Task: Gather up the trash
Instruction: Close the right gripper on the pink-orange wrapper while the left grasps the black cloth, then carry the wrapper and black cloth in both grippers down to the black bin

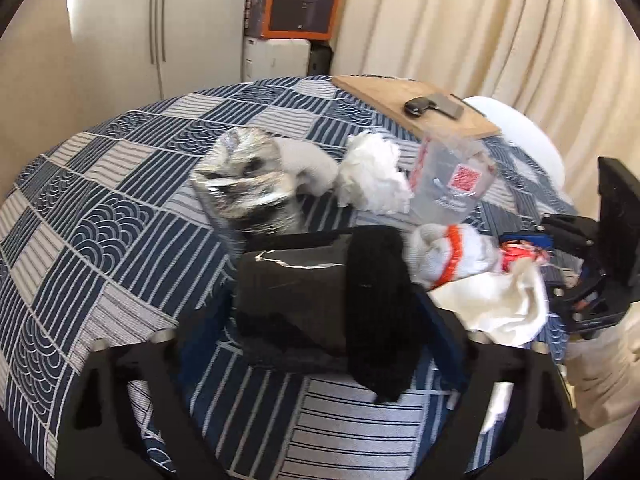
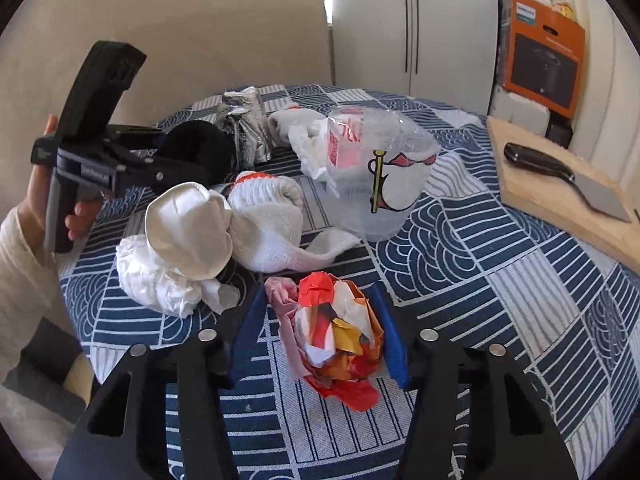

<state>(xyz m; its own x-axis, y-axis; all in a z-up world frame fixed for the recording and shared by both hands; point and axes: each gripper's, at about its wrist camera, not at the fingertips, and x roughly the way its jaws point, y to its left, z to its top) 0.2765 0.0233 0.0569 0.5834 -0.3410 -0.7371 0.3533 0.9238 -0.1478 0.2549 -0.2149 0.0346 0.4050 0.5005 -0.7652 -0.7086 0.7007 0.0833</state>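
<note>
Table: a round table (image 2: 500, 292) under a blue and white cloth of wave and stripe patches.
Right gripper (image 2: 320, 332): its blue fingers (image 2: 390, 340) stood on either side of a crumpled wrapper (image 2: 336, 332) in red, orange, yellow and white; the right finger touched the wad, but I could not tell whether both pressed it.
Left gripper (image 1: 324, 300): a black sock (image 1: 376, 304) and a dark, flattened piece of packaging (image 1: 288, 280) lay between its jaws; whether they were clenched on these I could not tell.
Person's hand (image 2: 44, 200): wrapped round the left gripper's handle, with a pale sleeve below it.
Other trash: a crushed foil wad (image 2: 244, 132), a white paper wad (image 2: 160, 280), a white plastic bag (image 2: 312, 148) and a clear plastic cup (image 2: 380, 176), all clustered mid-table.
Writing: the cup bore a red-printed patch and a yellow and red drawing, neither legible; the orange box (image 2: 544, 68) by the wall carried a label too small to read.
Socks: a white sock with an orange band (image 2: 268, 216) lay touching a white balled one (image 2: 188, 232).
Board: a wooden cutting board (image 2: 560, 204) at the table's edge held a cleaver (image 2: 568, 180).
</note>
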